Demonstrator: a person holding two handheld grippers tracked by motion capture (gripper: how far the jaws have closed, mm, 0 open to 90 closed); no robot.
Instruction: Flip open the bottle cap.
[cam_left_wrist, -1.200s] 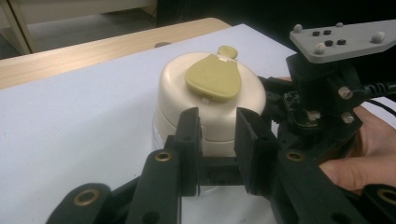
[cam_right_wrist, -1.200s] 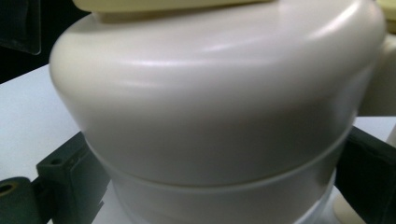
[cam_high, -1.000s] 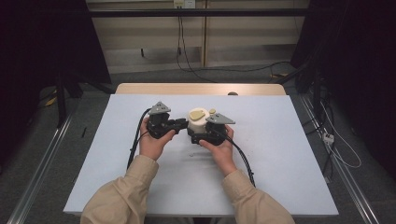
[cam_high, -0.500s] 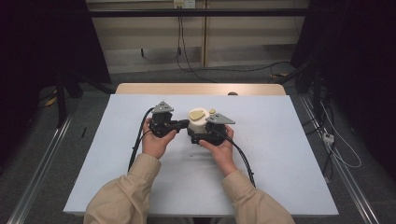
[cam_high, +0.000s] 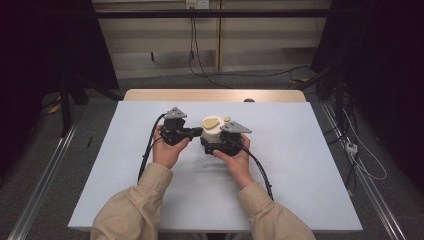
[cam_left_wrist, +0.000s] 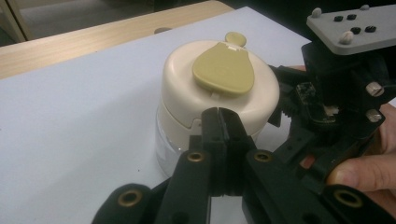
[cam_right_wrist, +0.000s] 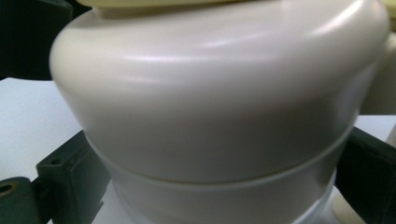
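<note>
Currently, a cream jar (cam_high: 211, 131) stands upright on the white counter (cam_high: 300, 165), near the middle of the counter and somewhat toward its far edge. The jar carries a domed cream lid (cam_left_wrist: 219, 91) with a tan teardrop-shaped flap (cam_left_wrist: 224, 70) lying flat on top. Below the lid, a clear lower body (cam_left_wrist: 166, 144) is visible in the left tool view.

The right tool (cam_high: 220, 145) grips the jar. In the right tool view, one black jaw lies against each side of the jar just under the lid's lower rim, with the jar (cam_right_wrist: 210, 107) between them. In the high view, the right hand (cam_high: 236, 159) holds this tool from the near side of the jar, and a grey plate (cam_high: 235, 128) sits on top of the tool.

The left tool (cam_left_wrist: 218, 128) is closed on nothing: its two jaws meet with no gap. The closed jaw tips sit at the lid's lower edge, on the side of the jar facing the counter's left edge; whether they touch the lid cannot be determined. In the high view, the left hand (cam_high: 167, 149) holds this tool (cam_high: 196, 132) just beside the jar.

A black cable (cam_high: 147, 150) trails from the left tool toward the counter's near edge.
</note>
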